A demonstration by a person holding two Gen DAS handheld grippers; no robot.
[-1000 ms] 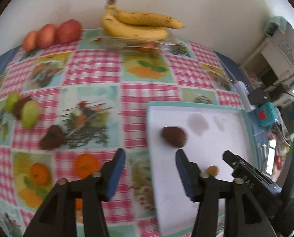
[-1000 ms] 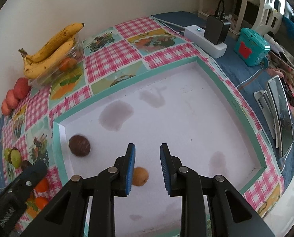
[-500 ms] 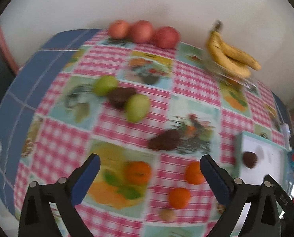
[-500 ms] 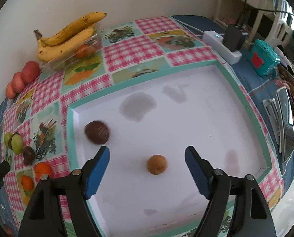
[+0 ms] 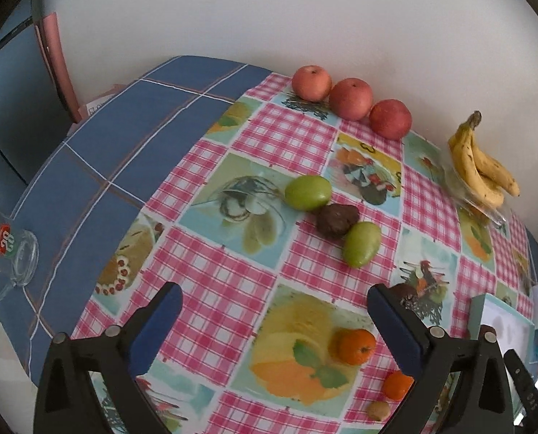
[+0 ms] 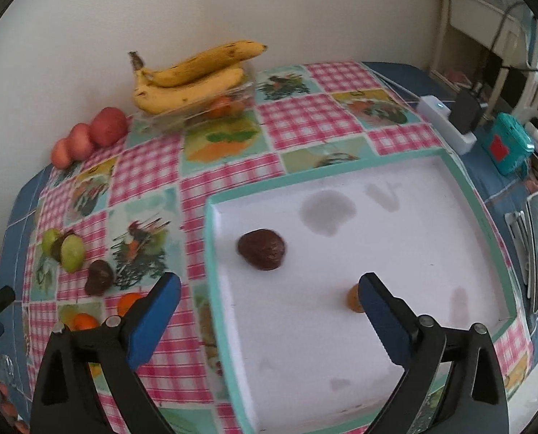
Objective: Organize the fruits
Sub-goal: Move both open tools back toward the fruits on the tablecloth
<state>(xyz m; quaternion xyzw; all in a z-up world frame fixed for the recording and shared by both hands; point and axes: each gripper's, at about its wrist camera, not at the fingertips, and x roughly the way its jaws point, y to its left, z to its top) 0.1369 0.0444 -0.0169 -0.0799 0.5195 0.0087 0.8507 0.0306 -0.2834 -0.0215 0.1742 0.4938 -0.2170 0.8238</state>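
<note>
The left wrist view alone shows the glass mug [image 5: 7, 260] at the tabletop's [image 5: 131, 137] blue left edge, then three red apples [image 5: 352, 99], two green fruits [image 5: 307, 192] flanking a dark brown one [image 5: 336, 218], and two oranges [image 5: 355, 340]. The right wrist view alone shows the whole white tray [image 6: 218, 217], the power strip [image 6: 446, 123] and teal box [image 6: 507, 144]. The left gripper [image 5: 274, 325] holds nothing; its fingers have just spread wide, the nearer orange just inside the right one. The right gripper [image 6: 269, 316] is likewise empty and just opened wide over the tray's left rim. The dark brown fruit [image 6: 261, 249] lies beyond its fingers; the small tan fruit [image 6: 352, 298] peeks past the right finger. A second ago that tan fruit sat between nearly closed fingers, and the left camera faced the tray.
</note>
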